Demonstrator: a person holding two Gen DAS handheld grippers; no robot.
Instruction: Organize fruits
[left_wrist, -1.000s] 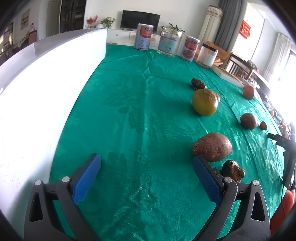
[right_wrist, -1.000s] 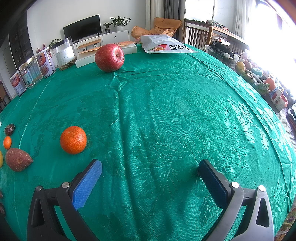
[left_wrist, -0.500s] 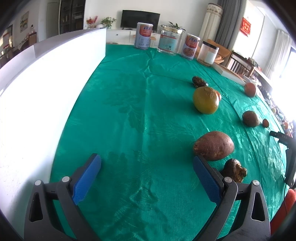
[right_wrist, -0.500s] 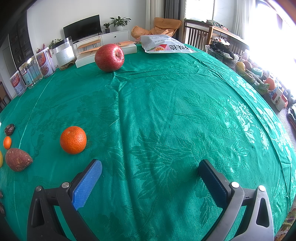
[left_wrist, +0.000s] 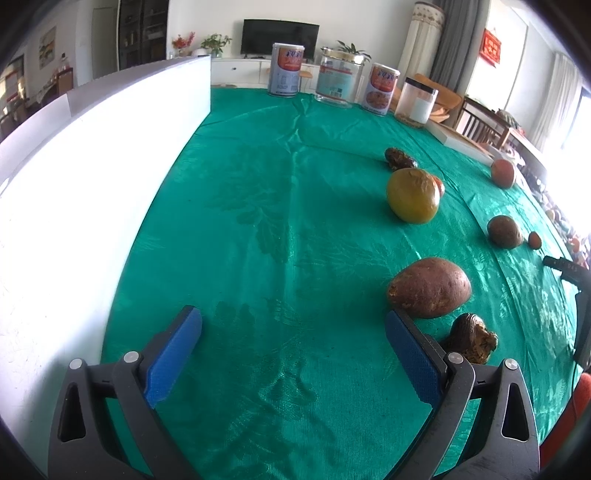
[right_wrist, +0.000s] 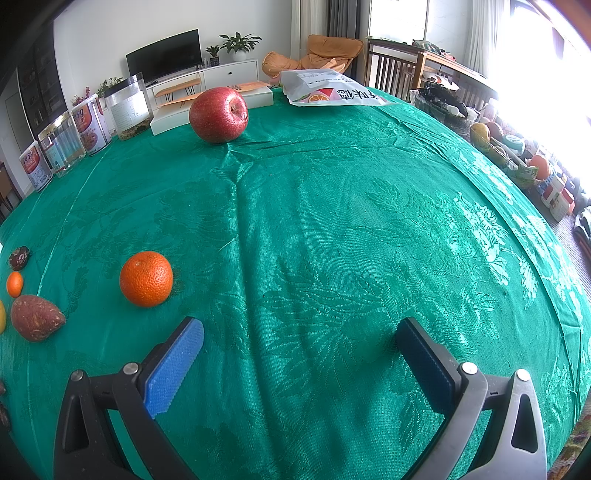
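Fruits, including a brown passion fruit (left_wrist: 429, 287) beside the left gripper (left_wrist: 293, 354) and an orange (right_wrist: 146, 278) near the right gripper (right_wrist: 300, 360), lie unmoved on green tablecloth (right_wrist: 332, 221); both grippers remain spread, empty.

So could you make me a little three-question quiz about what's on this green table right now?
1. True or false: the right gripper is holding the orange.
2. Which fruit lies nearest the left gripper? A) the red apple B) the brown oval fruit C) the yellow-green fruit
3. Fill in: the tins and jars stand along the ____ edge of the table in the left wrist view.

Key: 1 false, both grippers are open and empty. 2 B. 3 far.
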